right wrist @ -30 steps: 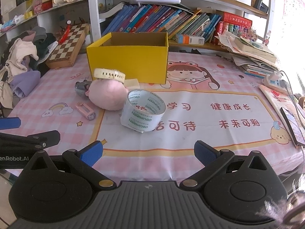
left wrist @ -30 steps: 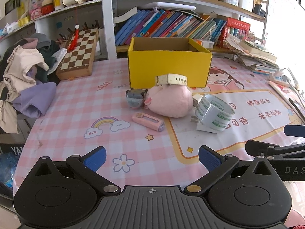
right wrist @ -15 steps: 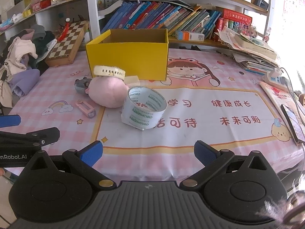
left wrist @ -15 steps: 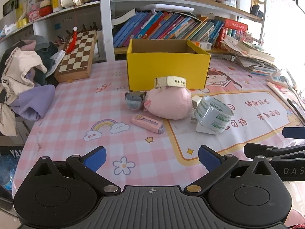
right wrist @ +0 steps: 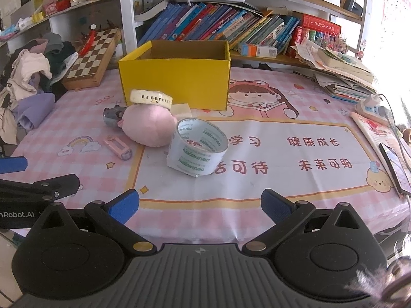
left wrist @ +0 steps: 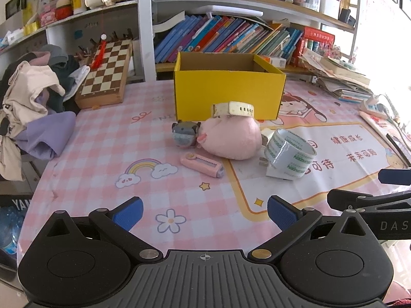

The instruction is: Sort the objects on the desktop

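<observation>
An open yellow box (left wrist: 227,95) (right wrist: 177,84) stands mid-table. In front of it lie a pink plush (left wrist: 230,138) (right wrist: 149,127) with a cream watch (left wrist: 233,109) (right wrist: 150,97) on top, a small grey toy (left wrist: 183,134) (right wrist: 111,115), a pink utility knife (left wrist: 203,164) (right wrist: 118,146) and a clear tape roll (left wrist: 289,154) (right wrist: 197,150). My left gripper (left wrist: 204,211) is open and empty, near the table's front edge. My right gripper (right wrist: 200,206) is open and empty, in front of the tape roll.
A chessboard (left wrist: 106,74) leans at the back left beside a heap of clothes (left wrist: 30,107). Bookshelves (right wrist: 218,30) run behind the box. Stacked papers (right wrist: 341,77), a power strip (right wrist: 372,107) and a phone (right wrist: 395,166) sit along the right edge.
Both grippers have drawn back slightly and risen; the objects look a little farther off. Nothing on the table has moved, and both jaws stay open.
</observation>
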{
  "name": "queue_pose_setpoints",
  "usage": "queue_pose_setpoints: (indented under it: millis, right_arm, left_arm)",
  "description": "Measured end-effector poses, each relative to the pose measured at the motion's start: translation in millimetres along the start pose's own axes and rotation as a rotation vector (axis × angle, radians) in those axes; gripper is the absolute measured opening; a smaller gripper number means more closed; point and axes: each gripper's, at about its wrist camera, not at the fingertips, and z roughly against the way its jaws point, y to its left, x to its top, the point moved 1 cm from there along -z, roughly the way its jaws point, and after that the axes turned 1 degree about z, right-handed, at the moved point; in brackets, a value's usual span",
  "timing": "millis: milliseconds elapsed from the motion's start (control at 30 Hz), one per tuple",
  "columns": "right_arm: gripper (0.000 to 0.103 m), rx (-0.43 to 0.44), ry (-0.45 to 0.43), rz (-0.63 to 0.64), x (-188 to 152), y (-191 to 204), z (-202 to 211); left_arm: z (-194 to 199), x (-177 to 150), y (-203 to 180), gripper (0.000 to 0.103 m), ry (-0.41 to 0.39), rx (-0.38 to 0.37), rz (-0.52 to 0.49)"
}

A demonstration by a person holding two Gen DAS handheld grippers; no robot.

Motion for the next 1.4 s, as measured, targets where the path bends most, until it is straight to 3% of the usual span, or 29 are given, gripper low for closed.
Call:
queue_pose_setpoints:
  millis: [800, 1400]
  right_arm:
    - [0.1, 0.06, 0.003, 0.011, 12, -3, -13]
    - [0.1, 0.078, 0.077, 0.033, 27, -10, -52]
  left_arm:
    - [-10, 5, 1, 0.103, 0.015, 0.035, 0.011]
    - [-40, 12, 2, 0.103, 0.076, 0.052, 0.046]
